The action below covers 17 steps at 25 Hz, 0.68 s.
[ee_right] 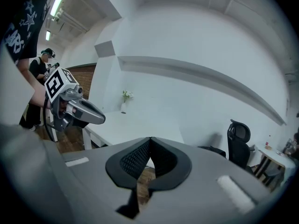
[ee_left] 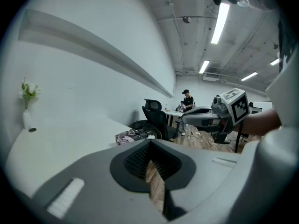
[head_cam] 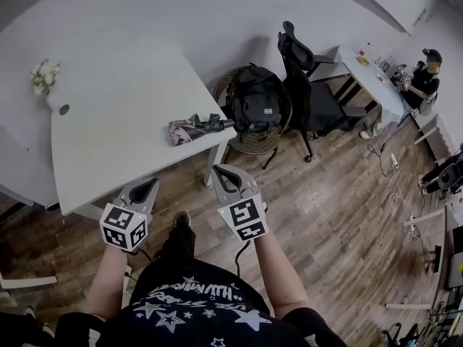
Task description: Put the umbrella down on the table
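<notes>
Left gripper [head_cam: 150,184] — jaws clenched, empty, just off the table's [head_cam: 108,136] front edge. Umbrella [head_cam: 194,127] folded, lying on the table at its right edge. Right gripper [head_cam: 218,170] — clenched on nothing, near the table's front right corner.

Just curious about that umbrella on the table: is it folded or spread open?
Folded. The umbrella lies as a crumpled, gathered bundle at the table edge, canopy not spread.

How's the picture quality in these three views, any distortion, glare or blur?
Head view: evenly lit, edges bowed, umbrella sharp on the table. Left gripper view: strong fisheye, ceiling lights glaring. Right gripper view: fisheye, black corners, wall shelf curved.
</notes>
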Available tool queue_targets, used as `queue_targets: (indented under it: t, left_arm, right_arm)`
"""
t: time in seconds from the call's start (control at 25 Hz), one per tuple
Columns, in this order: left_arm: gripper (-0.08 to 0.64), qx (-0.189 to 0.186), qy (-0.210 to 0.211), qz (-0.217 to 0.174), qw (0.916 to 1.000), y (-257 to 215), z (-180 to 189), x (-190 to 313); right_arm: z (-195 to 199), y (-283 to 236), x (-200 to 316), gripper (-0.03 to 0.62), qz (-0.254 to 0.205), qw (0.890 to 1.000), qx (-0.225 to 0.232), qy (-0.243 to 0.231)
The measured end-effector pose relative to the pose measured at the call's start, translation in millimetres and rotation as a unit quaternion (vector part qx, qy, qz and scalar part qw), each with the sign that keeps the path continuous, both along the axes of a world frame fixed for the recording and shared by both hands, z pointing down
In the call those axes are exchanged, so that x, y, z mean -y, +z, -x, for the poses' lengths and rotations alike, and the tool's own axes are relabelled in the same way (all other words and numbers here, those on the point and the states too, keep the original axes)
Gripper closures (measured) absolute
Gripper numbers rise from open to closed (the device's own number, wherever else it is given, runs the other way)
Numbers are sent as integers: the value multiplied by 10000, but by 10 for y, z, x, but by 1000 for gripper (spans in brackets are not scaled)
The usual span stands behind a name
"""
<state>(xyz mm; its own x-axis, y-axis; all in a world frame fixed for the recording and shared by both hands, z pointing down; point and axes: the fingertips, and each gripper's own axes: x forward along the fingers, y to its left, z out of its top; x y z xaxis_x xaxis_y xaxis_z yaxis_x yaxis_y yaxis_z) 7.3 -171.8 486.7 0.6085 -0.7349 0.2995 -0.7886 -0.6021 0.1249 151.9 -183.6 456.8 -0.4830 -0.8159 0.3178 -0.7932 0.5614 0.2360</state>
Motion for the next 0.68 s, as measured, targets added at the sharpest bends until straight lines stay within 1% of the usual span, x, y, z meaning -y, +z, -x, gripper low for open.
queue_targets:
  t: [0.24, 0.4, 0.68]
  left_arm:
    - [557, 91, 87, -34, 9999, -17, -76, -184]
    - [557, 123, 49, -64, 9999, -20, -80, -275]
    - [557, 114, 141, 31, 9998, 30, -106, -499]
  right_arm:
    - [-76, 128, -246, 577, 109, 9998, 76, 134]
    - [-91, 212, -418, 577, 177, 9996, 131, 201]
    - [-111, 315, -613, 578, 331, 9989, 199, 266]
